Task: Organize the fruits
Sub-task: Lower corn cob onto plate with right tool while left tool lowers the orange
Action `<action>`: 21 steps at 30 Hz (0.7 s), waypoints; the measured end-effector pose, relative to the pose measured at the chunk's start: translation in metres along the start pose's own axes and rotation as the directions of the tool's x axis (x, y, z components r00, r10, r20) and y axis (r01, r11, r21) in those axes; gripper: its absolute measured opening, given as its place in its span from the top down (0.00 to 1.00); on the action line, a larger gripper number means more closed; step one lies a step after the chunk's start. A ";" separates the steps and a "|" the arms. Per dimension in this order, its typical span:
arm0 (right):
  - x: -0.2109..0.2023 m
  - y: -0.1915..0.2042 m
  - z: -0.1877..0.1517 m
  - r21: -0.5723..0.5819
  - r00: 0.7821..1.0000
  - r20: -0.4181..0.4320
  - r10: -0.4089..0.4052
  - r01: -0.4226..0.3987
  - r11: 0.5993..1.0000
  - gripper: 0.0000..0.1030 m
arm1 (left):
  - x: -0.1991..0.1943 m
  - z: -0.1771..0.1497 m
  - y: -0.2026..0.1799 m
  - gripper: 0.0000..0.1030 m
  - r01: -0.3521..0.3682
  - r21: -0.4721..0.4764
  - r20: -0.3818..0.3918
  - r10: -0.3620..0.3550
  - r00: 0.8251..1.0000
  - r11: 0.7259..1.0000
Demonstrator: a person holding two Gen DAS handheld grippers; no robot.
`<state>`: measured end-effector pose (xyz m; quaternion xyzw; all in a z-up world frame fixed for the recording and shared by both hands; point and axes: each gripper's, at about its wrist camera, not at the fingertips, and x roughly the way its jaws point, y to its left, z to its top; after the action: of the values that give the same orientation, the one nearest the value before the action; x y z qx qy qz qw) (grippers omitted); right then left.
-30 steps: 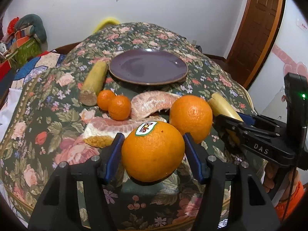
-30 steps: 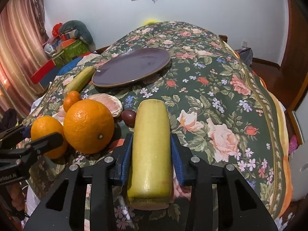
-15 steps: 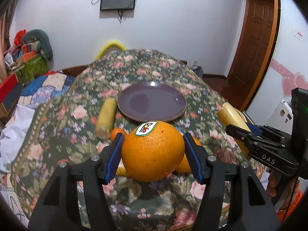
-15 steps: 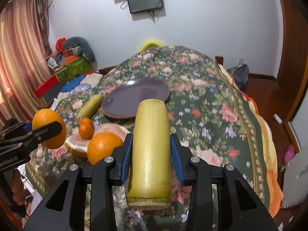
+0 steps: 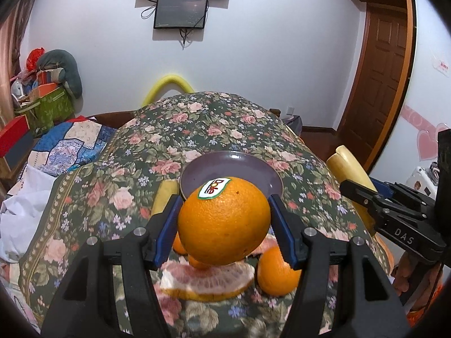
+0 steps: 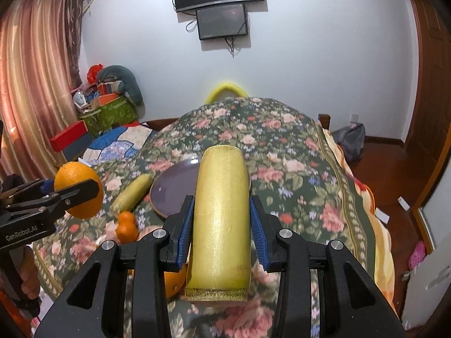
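My left gripper (image 5: 224, 225) is shut on a large orange (image 5: 224, 222) with a Dole sticker, held above the floral table. My right gripper (image 6: 221, 225) is shut on a yellow sugarcane piece (image 6: 221, 219), also held in the air. The purple plate (image 5: 253, 169) lies beyond the orange; it shows in the right wrist view (image 6: 174, 191) too. On the cloth below lie a pomelo segment (image 5: 208, 283), a second orange (image 5: 277, 273), two small tangerines (image 6: 126, 224) and another sugarcane piece (image 6: 131, 193). The right gripper (image 5: 375, 197) shows at the right of the left wrist view.
The table (image 5: 208, 124) carries a dark floral cloth. A quilted bed and boxes (image 5: 42, 104) stand to the left. A wooden door (image 5: 383, 84) is at the right. Monitors (image 6: 222, 19) hang on the far wall.
Both grippers have risen well above the table with the orange and the sugarcane piece held in them. The fruits left on the cloth now sit lower in view.
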<state>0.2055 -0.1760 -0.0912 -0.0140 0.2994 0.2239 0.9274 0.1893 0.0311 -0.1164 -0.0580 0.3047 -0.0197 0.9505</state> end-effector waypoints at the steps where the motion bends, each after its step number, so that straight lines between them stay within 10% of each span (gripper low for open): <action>1: 0.002 0.000 0.002 -0.002 1.000 0.004 0.000 0.000 1.000 0.66 | 0.003 0.002 0.001 0.40 0.001 -0.002 -0.001 -0.001 1.000 1.000; 21: 0.087 0.006 0.029 -0.059 0.999 -0.053 -0.003 0.000 0.998 0.66 | 0.082 0.043 0.018 0.40 -0.011 -0.012 -0.046 0.011 0.999 1.000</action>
<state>0.2820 -0.1309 -0.1153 -0.0475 0.3174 0.2313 0.9184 0.2812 0.0477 -0.1312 -0.0618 0.3271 -0.0138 0.9429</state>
